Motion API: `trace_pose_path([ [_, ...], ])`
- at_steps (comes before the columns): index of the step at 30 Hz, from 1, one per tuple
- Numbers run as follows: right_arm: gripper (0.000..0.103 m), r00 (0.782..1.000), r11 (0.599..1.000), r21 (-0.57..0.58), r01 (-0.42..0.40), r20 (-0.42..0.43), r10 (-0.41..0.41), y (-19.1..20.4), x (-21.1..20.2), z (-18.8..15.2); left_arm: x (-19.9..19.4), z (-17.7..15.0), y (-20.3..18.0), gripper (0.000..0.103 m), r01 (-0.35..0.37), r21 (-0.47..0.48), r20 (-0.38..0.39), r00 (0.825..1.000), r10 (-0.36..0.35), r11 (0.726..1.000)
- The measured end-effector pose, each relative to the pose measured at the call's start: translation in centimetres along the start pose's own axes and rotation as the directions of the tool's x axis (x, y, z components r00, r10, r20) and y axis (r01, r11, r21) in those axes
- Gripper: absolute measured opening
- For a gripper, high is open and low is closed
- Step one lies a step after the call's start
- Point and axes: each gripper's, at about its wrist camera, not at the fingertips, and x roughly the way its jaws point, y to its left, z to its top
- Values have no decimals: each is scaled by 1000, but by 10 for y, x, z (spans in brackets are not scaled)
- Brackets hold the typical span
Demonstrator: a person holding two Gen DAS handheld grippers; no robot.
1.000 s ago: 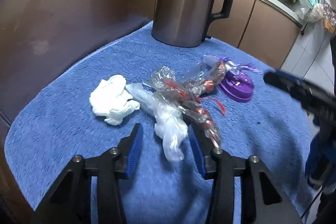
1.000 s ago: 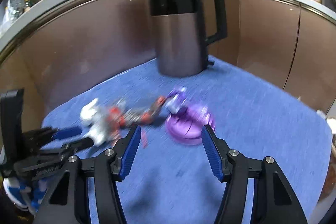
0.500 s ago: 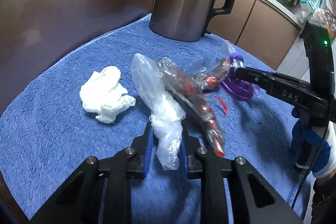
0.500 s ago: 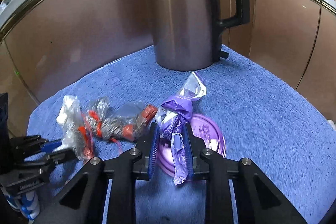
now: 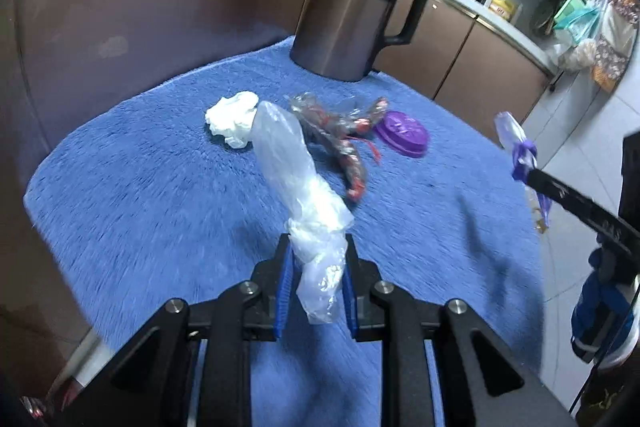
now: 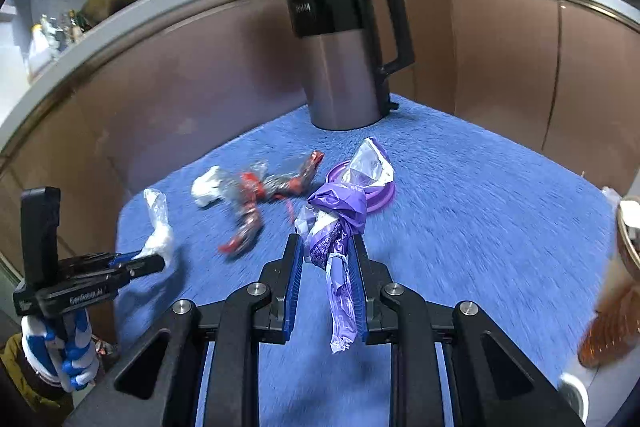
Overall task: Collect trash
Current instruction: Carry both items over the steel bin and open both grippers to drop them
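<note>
A: Left wrist view. What's the left gripper (image 5: 316,281) doing?

B: Clamped on the clear plastic bag (image 5: 298,187). Blue pads pinch its lower, crumpled part; the inflated end sticks up and away from the jaws. Bag is off the blue towel (image 5: 140,195).

A: Rest of the trash in that view?

B: White crumpled tissue (image 5: 233,118) lies on the towel just behind the bag's top end. The red-and-clear wrapper (image 5: 340,143) lies beside it, touching the purple lid (image 5: 402,133) or very close; can't tell which. Steel kettle (image 5: 352,19) stands upright at the towel's far edge. The right gripper (image 5: 534,179) comes in from the right, its tip closed on the purple wrapper (image 5: 520,147), held above the towel.

A: Right wrist view?

B: Right gripper (image 6: 325,279) pinches the purple wrapper (image 6: 338,227). Pads press its twisted middle, a tail hangs below the jaws, and a clear-and-white flap stands up above. It overlaps the purple lid (image 6: 384,193) in frame; lid lies flat on the towel (image 6: 480,211).

A: Left side visible there?

B: Yes. Left gripper (image 6: 150,261) at lower left, held by a hand in a blue-and-white glove (image 6: 60,351), tips closed on the clear bag (image 6: 160,227), bag raised. Tissue (image 6: 206,189) and red wrapper (image 6: 260,195) lie on the towel between the two grippers. Kettle (image 6: 348,59) at the back.
</note>
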Motion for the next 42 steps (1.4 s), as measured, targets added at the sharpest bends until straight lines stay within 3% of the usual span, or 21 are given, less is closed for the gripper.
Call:
trace_pose_path([
  [7,23,995,999,48,14,99,-19,-9,-104,-38,-61,-13,-55,21,31,94,60,998,-36,995],
  [11,23,987,995,81,62,146,-74,-27,-154,-59,-85,-20,-98,21,59,161,76,995,-72,985],
  [18,23,972,970,194,149,151,-179,-84,-216,-109,-75,-33,-202,21,162,303,-2,986,-170,939],
  [24,23,966,915,342,215,60,-250,-154,-214,-161,-17,-54,-301,21,289,397,-174,956,-237,871],
  [31,24,963,843,475,253,-45,-264,-221,-197,-216,55,-87,-381,22,381,459,-338,910,-239,803],
  [39,26,957,800,525,290,-143,-253,-266,-159,-246,119,-96,-407,29,426,422,-433,870,-235,800],
  [42,38,948,794,518,318,-178,-263,-275,-147,-251,133,-99,-414,40,438,392,-448,859,-248,809],
])
